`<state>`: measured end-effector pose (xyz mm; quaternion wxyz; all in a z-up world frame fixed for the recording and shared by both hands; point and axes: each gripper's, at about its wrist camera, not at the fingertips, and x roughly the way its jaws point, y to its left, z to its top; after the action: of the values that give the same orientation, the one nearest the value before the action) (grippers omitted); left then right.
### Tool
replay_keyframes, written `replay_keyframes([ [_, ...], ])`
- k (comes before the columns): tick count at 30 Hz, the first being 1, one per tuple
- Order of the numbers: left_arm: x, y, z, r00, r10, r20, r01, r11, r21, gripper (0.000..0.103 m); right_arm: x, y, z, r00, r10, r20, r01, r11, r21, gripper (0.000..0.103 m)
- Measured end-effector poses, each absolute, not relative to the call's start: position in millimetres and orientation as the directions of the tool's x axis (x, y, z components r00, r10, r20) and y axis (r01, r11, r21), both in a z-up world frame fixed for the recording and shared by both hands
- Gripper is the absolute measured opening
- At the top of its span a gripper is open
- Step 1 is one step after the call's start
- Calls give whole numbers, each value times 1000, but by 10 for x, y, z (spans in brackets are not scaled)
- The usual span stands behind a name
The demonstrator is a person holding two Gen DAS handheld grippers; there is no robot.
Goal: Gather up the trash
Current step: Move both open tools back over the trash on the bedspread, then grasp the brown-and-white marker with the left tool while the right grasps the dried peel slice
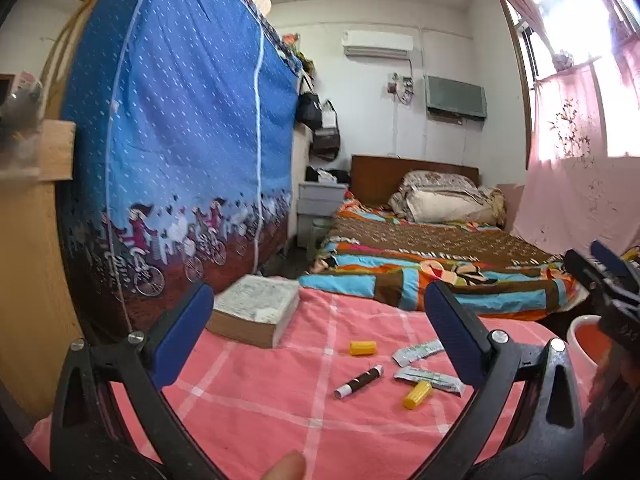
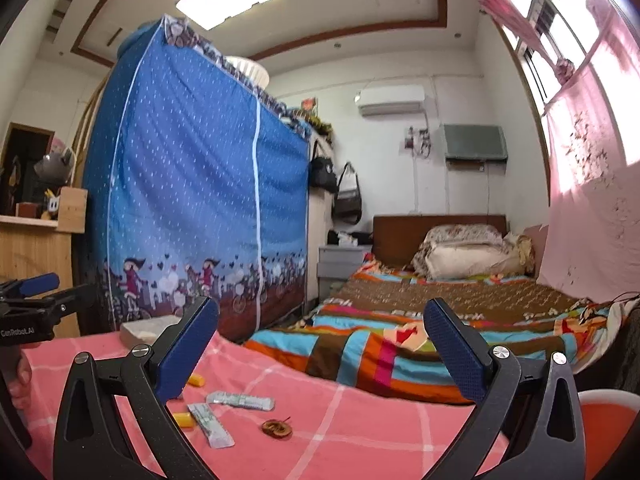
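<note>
Small trash lies on the pink checked cloth. In the left wrist view I see two yellow caps, a dark striped tube and two silver-green sachets. My left gripper hangs open above and just short of them, nothing between its fingers. From the right wrist view the sachets, a yellow cap and a brown ring-shaped scrap lie low and left of my right gripper, which is open and empty.
A thick book rests at the cloth's far left. An orange bin with a white rim stands at the right. Beyond are a bed with a striped quilt and a blue fabric wardrobe. A fingertip shows at the bottom edge.
</note>
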<state>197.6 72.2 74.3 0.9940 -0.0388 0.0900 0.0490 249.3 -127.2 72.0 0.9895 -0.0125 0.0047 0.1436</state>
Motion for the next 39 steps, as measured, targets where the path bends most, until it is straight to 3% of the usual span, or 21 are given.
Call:
replay_keyframes([
  [7, 2303, 669, 574, 931, 45, -361, -71, 996, -60, 103, 2915, -1114, 514, 914, 299, -274, -320, 947, -34, 102],
  [11, 2461, 671, 466, 891, -8, -454, -35, 996, -86, 103, 3078, -1026, 397, 865, 315, -390, -353, 935, -27, 86],
  [13, 2519, 665, 433, 873, -32, -486, -15, 996, -92, 100, 3181, -957, 320, 821, 331, -465, -382, 924, -18, 84],
  [17, 2649, 599, 341, 822, -72, -564, 26, 996, -89, 92, 3345, -838, 163, 737, 340, -584, -422, 906, -6, 68],
  [24, 2836, 585, 163, 734, -107, -671, 47, 993, -106, 71, 3488, -806, 13, 654, 351, -670, -438, 898, 42, 52],
  [29, 2927, 585, 73, 681, -129, -721, 52, 990, -129, 64, 3552, -770, -57, 607, 355, -711, -456, 888, 55, 43],
  [31, 2928, 573, 69, 679, -124, -724, 52, 991, -122, 63, 3533, -753, -59, 606, 356, -711, -463, 885, 47, 39],
  [36, 2927, 571, 68, 676, -117, -728, 44, 992, -119, 47, 3513, -717, -67, 593, 367, -717, -486, 873, 45, 28],
  [39, 2935, 587, 74, 676, -116, -727, 37, 992, -123, 38, 3523, -717, -67, 592, 367, -717, -486, 873, 45, 28],
])
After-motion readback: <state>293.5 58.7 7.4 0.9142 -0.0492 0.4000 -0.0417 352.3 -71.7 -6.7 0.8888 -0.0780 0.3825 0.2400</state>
